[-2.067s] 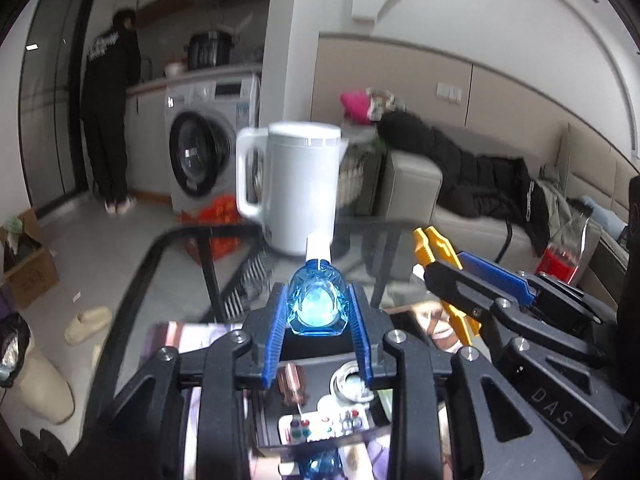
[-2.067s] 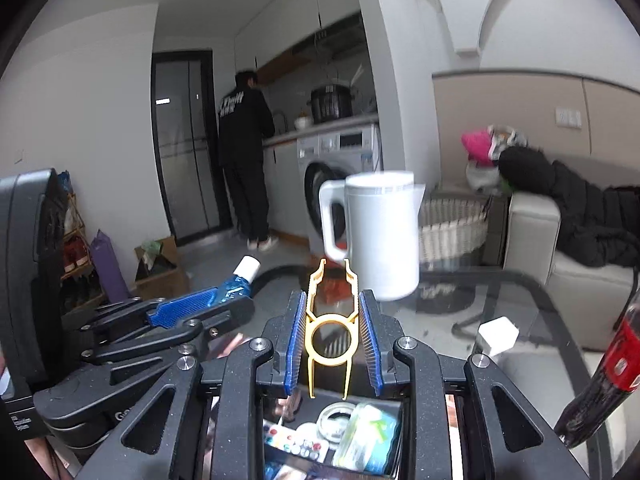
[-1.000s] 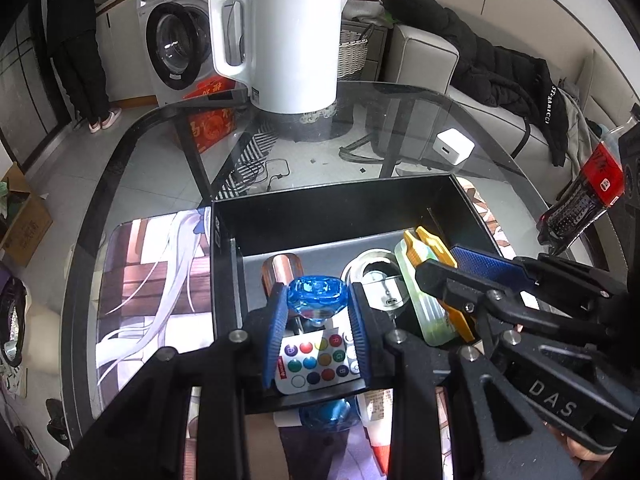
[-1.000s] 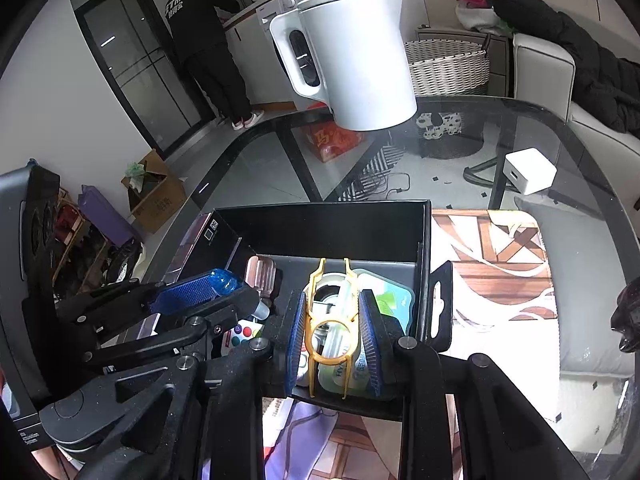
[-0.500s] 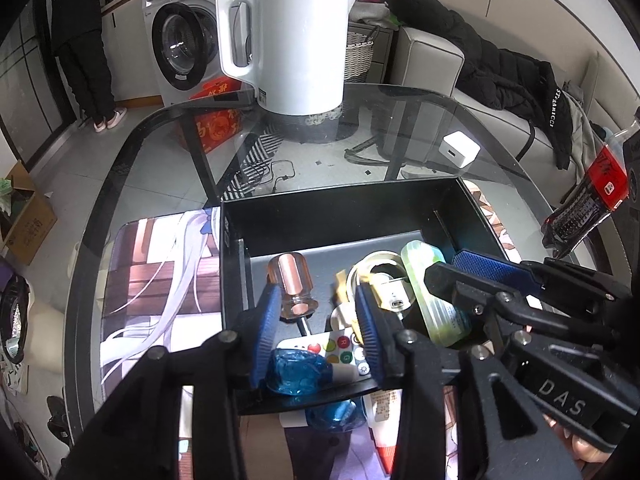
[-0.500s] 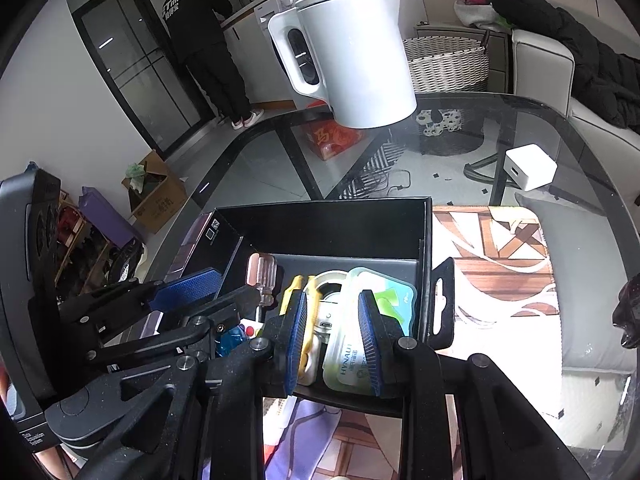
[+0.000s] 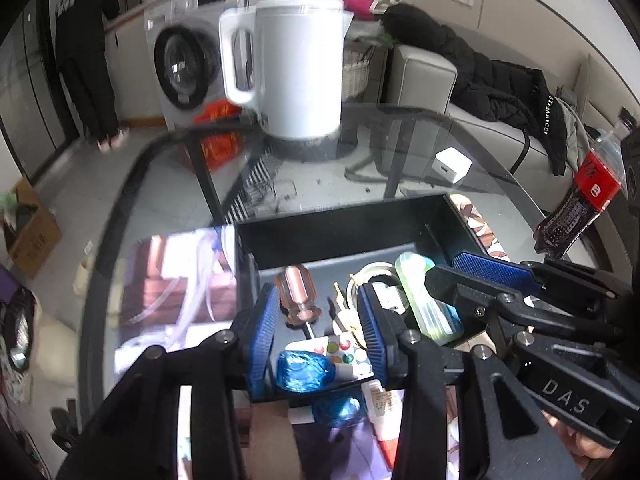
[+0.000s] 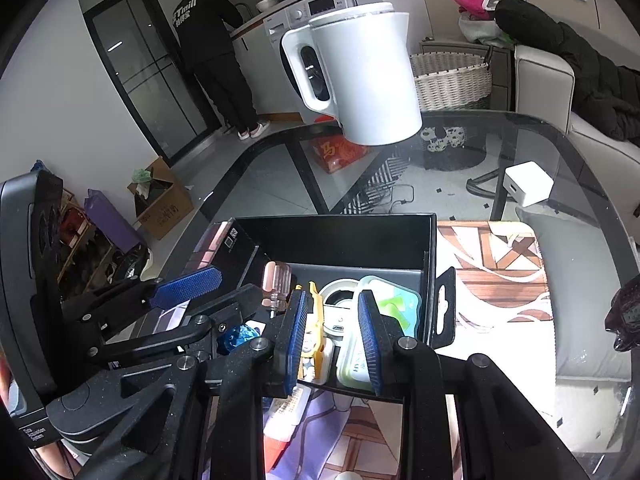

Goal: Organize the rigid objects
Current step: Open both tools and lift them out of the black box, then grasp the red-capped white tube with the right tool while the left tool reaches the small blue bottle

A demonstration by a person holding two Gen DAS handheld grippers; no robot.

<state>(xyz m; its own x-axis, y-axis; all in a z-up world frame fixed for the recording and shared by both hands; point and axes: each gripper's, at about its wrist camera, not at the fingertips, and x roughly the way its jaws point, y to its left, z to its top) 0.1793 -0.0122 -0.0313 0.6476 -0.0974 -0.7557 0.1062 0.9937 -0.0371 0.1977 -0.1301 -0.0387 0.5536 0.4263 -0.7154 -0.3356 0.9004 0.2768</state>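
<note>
A black box sits on the glass table. In it lie a blue bottle, a yellow clip, a copper-handled screwdriver, a small remote with coloured buttons, a tape roll and a green-lidded case. My left gripper is open and empty, over the near end of the box above the blue bottle. My right gripper is open and empty, over the clip and case.
A white kettle stands at the table's far side. A white charger cube lies to the right. A cola bottle lies at the right edge. Picture mats flank the box. A person stands far left.
Both grippers came down over the box and opened. The blue bottle dropped from the left gripper and the yellow clip from the right into the box. Both have since lifted slightly.
</note>
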